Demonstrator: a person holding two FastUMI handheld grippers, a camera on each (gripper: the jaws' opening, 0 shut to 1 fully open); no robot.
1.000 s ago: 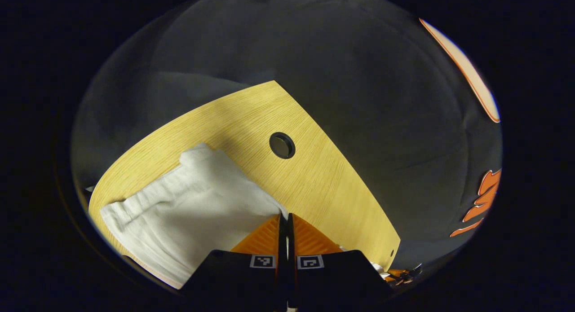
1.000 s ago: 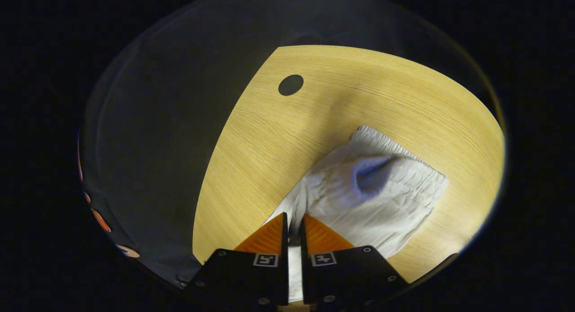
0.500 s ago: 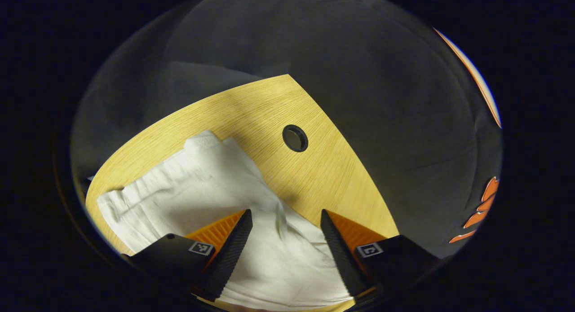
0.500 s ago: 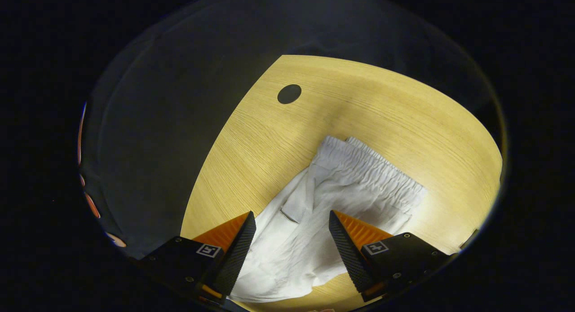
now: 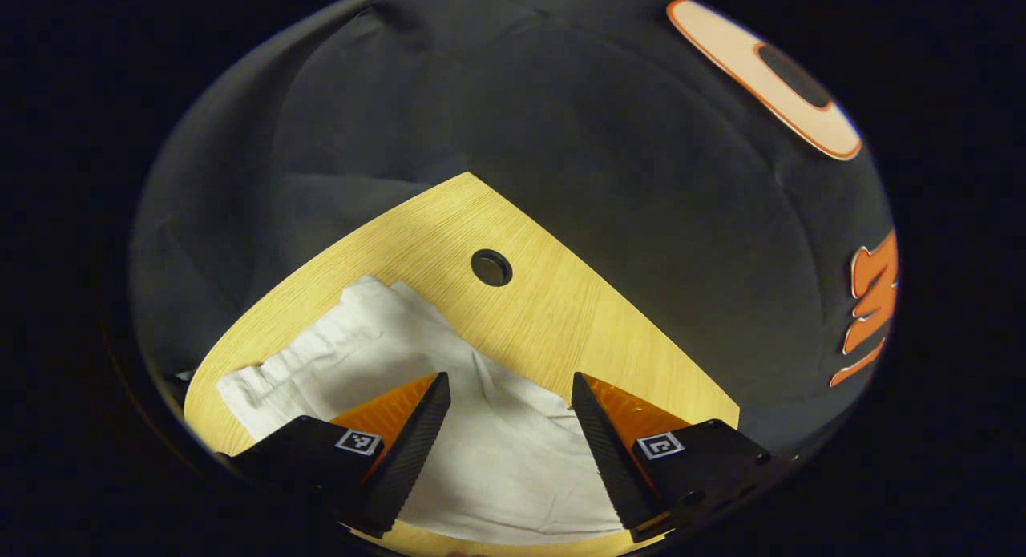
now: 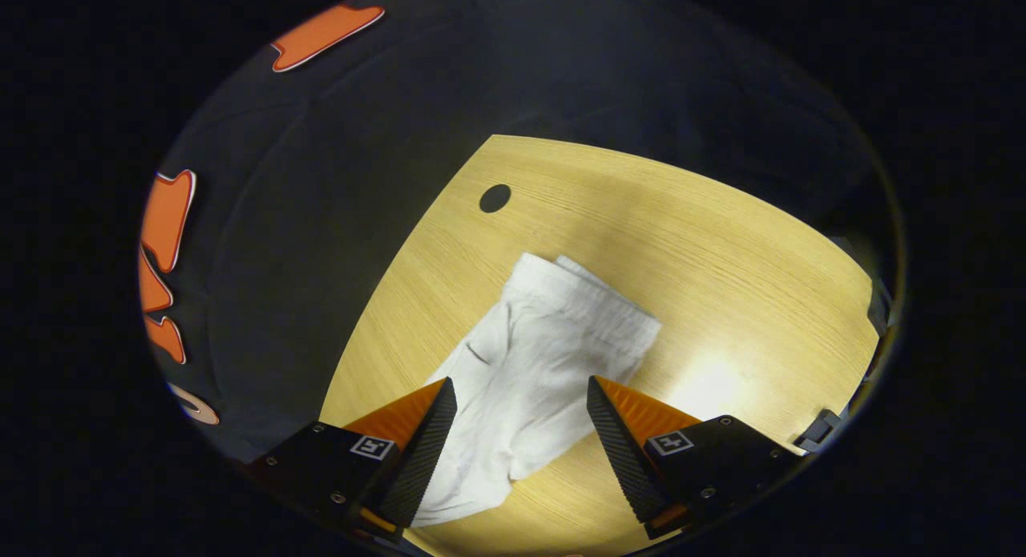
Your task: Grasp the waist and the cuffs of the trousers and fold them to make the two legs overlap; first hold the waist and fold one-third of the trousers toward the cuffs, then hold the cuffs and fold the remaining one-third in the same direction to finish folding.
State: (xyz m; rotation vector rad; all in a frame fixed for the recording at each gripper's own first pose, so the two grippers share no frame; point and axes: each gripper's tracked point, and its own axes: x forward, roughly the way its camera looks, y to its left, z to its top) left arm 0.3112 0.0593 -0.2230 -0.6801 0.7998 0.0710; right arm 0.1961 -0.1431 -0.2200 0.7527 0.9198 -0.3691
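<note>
— Where are the trousers?

— The white trousers (image 5: 481, 453) lie flat on the pale wooden surface (image 5: 561, 324), folded lengthwise. In the left gripper view the gathered waistband sits off to the left, and the cloth runs from there down between my fingers. In the right gripper view the same trousers (image 6: 529, 373) stretch from the waistband near the middle of the surface (image 6: 721, 260) toward me, ending at the lower left.

— And your jaws?

— Both pairs are released. My left gripper (image 5: 510, 389) stands with its jaws spread wide above the cloth, holding nothing. My right gripper (image 6: 521, 389) is the same: jaws apart, the fabric lying between them but not pinched.

— Are they touching the cloth?

— I cannot tell; the fingertips look to be above it.

— Anything else on the surface?

— A round hole (image 5: 491, 268) beyond the trousers, near the far corner. The right gripper view shows that hole (image 6: 494, 198) too, close to the surface's left edge, well apart from the waistband. Dark cloth wall (image 5: 561, 100) behind.
</note>
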